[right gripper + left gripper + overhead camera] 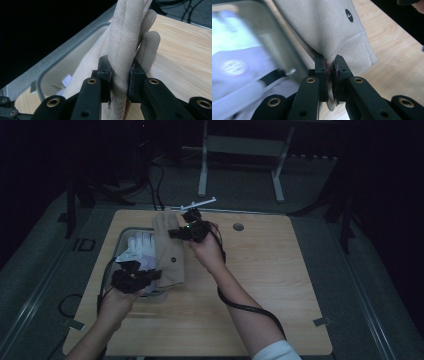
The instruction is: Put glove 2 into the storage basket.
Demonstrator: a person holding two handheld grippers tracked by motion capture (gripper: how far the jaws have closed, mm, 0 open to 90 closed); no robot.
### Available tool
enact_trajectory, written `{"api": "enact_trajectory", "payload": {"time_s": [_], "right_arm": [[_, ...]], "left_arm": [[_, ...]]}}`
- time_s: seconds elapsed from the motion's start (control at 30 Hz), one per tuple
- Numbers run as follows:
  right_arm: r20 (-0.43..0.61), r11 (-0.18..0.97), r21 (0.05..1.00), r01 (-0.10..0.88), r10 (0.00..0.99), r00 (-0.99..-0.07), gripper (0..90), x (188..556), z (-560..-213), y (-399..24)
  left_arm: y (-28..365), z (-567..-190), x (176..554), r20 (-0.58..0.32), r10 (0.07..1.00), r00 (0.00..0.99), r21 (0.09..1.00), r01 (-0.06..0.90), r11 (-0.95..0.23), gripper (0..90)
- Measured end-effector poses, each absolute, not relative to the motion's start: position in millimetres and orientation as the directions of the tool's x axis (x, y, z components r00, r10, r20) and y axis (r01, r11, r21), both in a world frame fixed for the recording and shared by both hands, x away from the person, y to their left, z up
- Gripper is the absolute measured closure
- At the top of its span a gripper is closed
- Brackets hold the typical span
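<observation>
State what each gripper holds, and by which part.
Both hold the beige glove: the left gripper pinches its cuff edge, and the right gripper clamps its fingers.

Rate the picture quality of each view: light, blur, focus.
High view: dim, room black, tan glove still legible. Left gripper view: bright, glove sharp, grey tray and white glove motion-smeared. Right gripper view: glove sharp, background black.

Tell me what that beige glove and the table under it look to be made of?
The beige glove looks like soft fleece or suede-like fabric, matte and slightly fuzzy, with stitched seams and a small dark round badge. It folds limply where the left tongs and right tongs pinch it. The table looks like pale wood or a wood-grain laminate, smooth with visible grain lines; which one is hard to say.
</observation>
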State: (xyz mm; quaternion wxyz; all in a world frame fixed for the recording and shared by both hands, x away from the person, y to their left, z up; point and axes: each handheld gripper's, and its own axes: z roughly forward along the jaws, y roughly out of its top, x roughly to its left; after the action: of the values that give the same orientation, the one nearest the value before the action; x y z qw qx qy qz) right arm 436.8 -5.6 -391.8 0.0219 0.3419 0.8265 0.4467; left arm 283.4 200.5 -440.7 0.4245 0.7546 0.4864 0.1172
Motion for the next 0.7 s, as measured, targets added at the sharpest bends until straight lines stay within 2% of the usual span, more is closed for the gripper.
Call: {"api": "enact_trajectory", "payload": {"time_s": [0.33, 0.7], "right_arm": [[0.272, 0.422, 0.741, 0.522, 0.523, -0.808, 76.1, 440, -403, 64], [0.281, 0.472, 0.688, 0.551, 0.526, -0.803, 75.6, 459, -444, 95]], "left_arm": [[253, -445, 273, -0.226, 0.876, 0.425, 0.73, 0.67, -0.136, 84.9], [263, -473, 285, -0.273, 0.885, 0.378, 0.693, 0.715, -0.092, 84.6]]}}
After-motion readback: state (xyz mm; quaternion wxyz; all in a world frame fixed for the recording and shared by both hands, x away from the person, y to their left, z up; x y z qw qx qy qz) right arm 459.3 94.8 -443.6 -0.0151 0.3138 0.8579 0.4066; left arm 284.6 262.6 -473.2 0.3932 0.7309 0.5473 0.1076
